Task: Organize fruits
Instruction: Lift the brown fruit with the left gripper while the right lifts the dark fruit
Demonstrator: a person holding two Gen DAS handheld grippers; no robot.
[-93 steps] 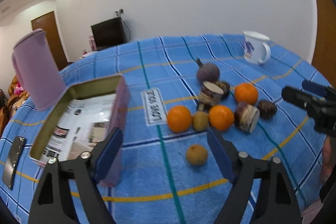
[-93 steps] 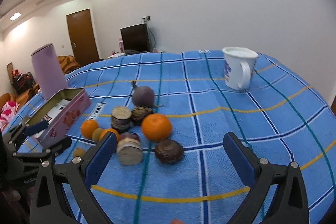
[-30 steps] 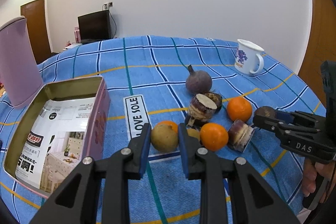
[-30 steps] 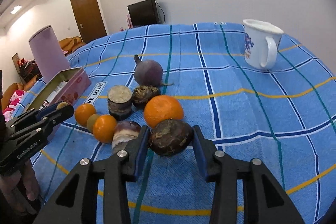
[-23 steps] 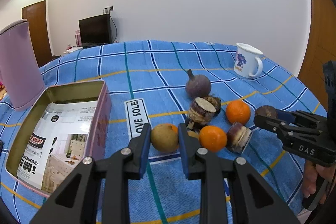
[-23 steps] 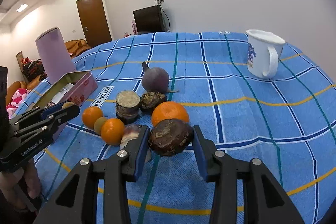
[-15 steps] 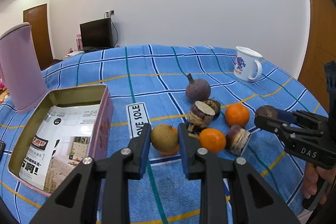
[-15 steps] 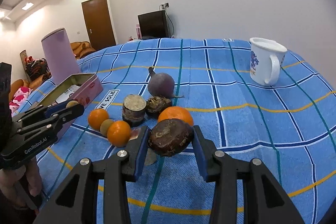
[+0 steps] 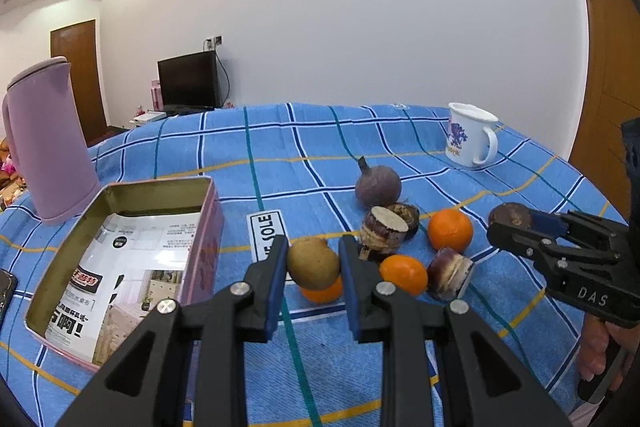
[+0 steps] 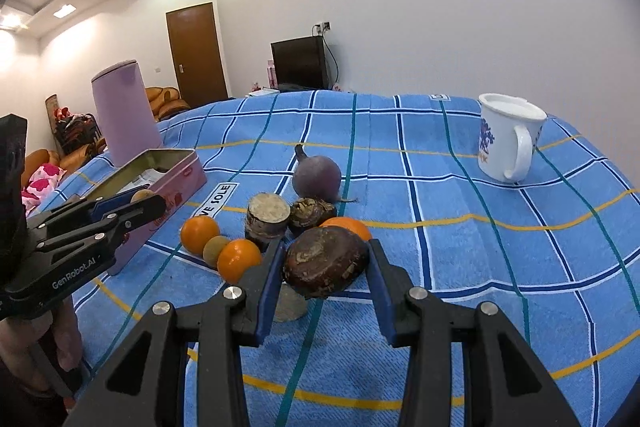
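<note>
Two fruits we are gripping: left tongs (image 9: 313,263) clamping a yellow-brown round fruit (image 9: 313,262), right tongs (image 10: 326,265) squeezing a dark, rough brown fruit (image 10: 326,261) lying crosswise.

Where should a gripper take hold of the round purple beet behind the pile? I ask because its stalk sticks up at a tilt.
Grip the purple beet across its round belly, from above, fingers on its left and right sides. The thin stalk leans up and left and offers little to clamp. The cut root pieces crowd its near side, so a low frontal approach looks risky.
</note>
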